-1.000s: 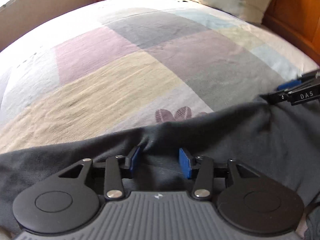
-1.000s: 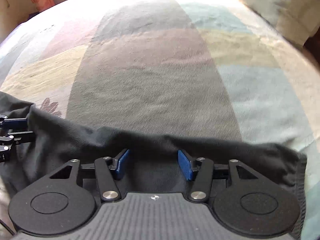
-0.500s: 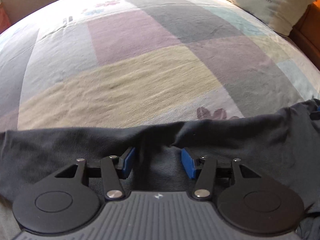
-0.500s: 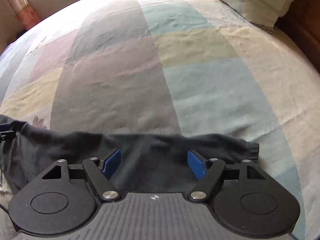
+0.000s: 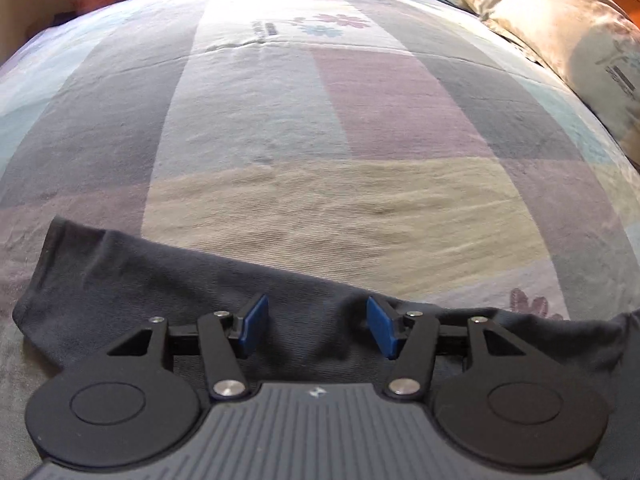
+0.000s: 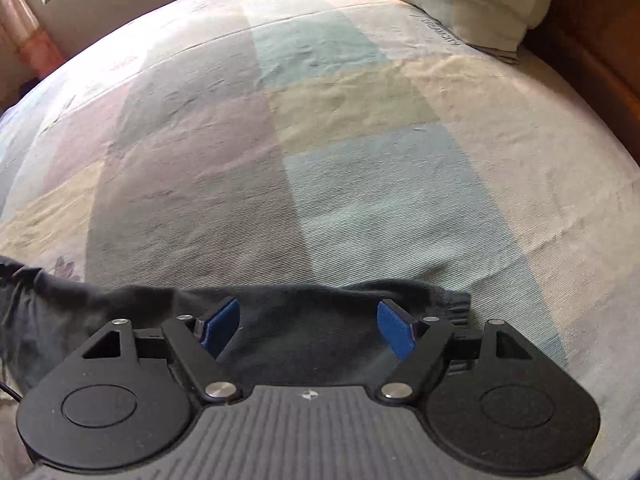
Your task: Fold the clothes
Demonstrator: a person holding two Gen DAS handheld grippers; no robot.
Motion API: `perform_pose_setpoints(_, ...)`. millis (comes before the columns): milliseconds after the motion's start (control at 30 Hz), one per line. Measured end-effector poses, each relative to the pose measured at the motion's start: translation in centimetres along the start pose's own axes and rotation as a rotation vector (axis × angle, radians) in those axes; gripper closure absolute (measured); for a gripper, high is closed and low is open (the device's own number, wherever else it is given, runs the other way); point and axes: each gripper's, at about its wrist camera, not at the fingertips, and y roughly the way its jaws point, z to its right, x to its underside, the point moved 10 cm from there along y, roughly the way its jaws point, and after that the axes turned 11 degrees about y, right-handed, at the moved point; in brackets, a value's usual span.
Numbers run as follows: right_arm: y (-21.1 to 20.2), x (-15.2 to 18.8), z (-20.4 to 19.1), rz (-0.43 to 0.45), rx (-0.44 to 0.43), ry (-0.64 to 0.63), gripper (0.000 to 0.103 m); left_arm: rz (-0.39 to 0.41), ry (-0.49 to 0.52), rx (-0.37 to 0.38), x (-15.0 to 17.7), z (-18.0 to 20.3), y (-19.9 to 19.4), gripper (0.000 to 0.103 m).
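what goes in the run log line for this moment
task: fold clothes | left tongs: opening, nothing gripped | right tongs: open | dark garment: flat on bedspread

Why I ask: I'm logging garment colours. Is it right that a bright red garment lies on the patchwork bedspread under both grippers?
Not quite: the garment is dark navy-grey, not red, as both wrist views show. It does lie on the patchwork bedspread under both grippers.
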Motion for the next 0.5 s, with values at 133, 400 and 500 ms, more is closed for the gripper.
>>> perform_pose_setpoints(133, 1.8, 3.0, -2.7, -0.049, -0.013, -0.089, 0.02, 0.061, -0.061, 0.013, -0.5, -3.1, 0.8, 0.047)
perform_pose_setpoints(400, 5.5, 6.5, -3.8, -0.121, 0.114, -0.115, 0.0, 0.069, -0.17, 0.002, -2.5, -8.5, -1.2, 0.043)
perform_pose_setpoints(500, 5.8, 6.3, -3.9, -0.133, 0.135, -0.113, 0.0, 0.029, -0.124, -0.063, -1.1, -11.0, 0.5, 0.043)
